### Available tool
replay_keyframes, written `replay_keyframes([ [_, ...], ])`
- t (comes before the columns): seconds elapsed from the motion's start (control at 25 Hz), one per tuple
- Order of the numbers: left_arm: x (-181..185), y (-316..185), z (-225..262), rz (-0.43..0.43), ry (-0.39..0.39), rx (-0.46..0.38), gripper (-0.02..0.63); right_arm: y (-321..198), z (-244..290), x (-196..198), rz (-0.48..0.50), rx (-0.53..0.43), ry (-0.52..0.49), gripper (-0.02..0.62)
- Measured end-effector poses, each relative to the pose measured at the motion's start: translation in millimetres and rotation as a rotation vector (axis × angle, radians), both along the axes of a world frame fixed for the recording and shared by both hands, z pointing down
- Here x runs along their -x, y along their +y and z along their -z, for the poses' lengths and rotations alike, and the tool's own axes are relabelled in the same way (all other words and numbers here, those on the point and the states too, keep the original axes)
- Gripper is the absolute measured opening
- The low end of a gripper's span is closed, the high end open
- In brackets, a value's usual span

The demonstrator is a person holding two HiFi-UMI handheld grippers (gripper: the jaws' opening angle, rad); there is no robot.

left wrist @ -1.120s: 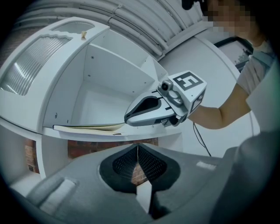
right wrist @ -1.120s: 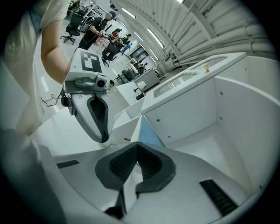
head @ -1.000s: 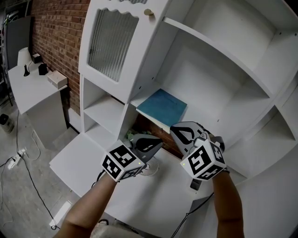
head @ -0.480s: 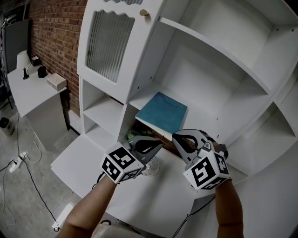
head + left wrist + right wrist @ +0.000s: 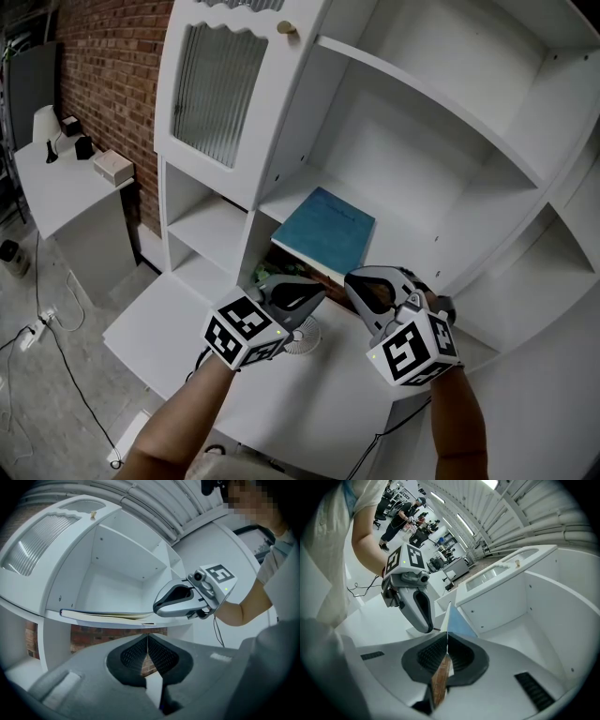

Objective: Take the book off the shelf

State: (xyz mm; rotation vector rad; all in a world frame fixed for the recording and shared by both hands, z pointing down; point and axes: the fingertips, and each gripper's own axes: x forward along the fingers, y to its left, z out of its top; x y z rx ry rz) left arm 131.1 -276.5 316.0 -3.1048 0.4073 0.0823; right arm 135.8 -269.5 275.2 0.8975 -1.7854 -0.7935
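Near corner of the blue book (image 5: 323,228) hidden behind the right gripper (image 5: 361,281); white shelf unit (image 5: 403,169) cut off top and right.

Book (image 5: 323,230) from my feed: thin, teal-blue cover, pale page block showing along the near edge. It's lying flat, cover up, on the white shelf (image 5: 412,246), in the middle open compartment, over toward the left end of that board. It's turned a bit, so one corner points away toward the back panel, and the near edge pokes out past the front lip. From the left side it's edge-on and really slim, sitting right down on the board. The near edge runs into the pinched-together jaws of the right hand-held gripper (image 5: 361,286), so it looks clamped there.
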Motion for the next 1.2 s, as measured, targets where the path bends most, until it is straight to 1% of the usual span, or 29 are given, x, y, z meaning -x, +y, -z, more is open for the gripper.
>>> replay_keyframes([
  [0.16,-1,1,-5,-0.016,0.002,0.045,0.011,1,-2,0,-0.003,-0.008,-0.026,0.02],
  [0.24,-1,2,-6,-0.044,0.022,0.098,0.012,2,-2,0,-0.004,-0.007,-0.05,0.042],
  [0.28,0,1,-5,-0.055,0.044,0.134,0.015,3,-1,0,-0.003,-0.006,-0.061,0.055],
  [0.32,1,0,-2,-0.063,0.073,0.173,0.036,4,0,1,0.0,-0.006,-0.069,0.057],
  [0.4,5,-3,4,-0.078,0.14,0.251,0.138,5,2,0,0.002,-0.01,-0.074,0.06],
  [0.52,12,-8,14,-0.087,0.224,0.346,0.207,3,2,-4,-0.007,-0.014,-0.072,0.058],
  [0.64,16,-19,19,-0.063,0.288,0.448,0.225,1,0,-6,-0.011,-0.008,-0.075,0.058],
  [0.8,16,-33,27,-0.041,0.387,0.593,0.235,0,0,-3,-0.003,-0.006,-0.082,0.058],
  [0.96,14,-44,30,-0.016,0.47,0.724,0.243,0,2,-2,0.004,-0.005,-0.086,0.058],
  [1.08,14,-52,29,0.021,0.515,0.792,0.258,0,4,-1,0.007,-0.007,-0.095,0.058],
  [1.2,16,-63,28,0.072,0.552,0.822,0.272,0,4,-3,0.005,-0.008,-0.099,0.058],
])
